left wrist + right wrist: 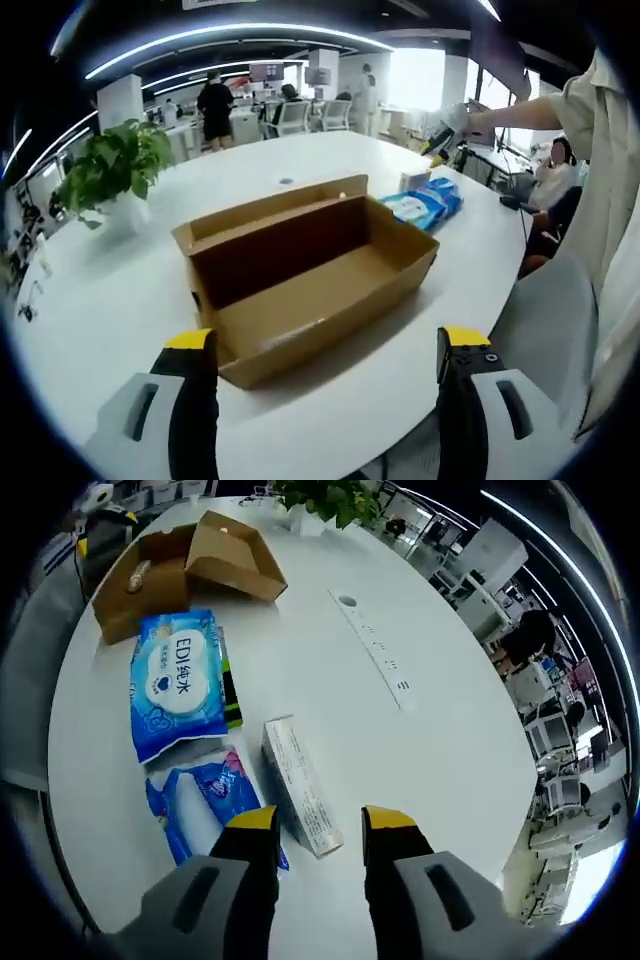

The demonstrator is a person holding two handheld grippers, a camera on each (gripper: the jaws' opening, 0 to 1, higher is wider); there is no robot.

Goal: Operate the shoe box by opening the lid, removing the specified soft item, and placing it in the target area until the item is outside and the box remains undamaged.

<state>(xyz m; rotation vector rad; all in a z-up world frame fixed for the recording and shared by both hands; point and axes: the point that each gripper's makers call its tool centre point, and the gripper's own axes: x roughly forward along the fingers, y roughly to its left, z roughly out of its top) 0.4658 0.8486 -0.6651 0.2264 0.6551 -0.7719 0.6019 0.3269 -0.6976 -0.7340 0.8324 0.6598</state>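
- The shoe box is plain brown cardboard, sitting upright on the white table with its lid folded back and its inside open.
- The blue wipes pack lies flat on the table, outside the box and near it.

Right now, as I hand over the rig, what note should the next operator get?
Left gripper: open, empty, facing the box.
Right gripper: open, empty, over a white carton.
Box: open on the table, nothing visible inside from the left gripper view.
Wipes pack and smaller blue pack lie outside, beside the carton.
Left: confirm that the soft item sits in the target area.
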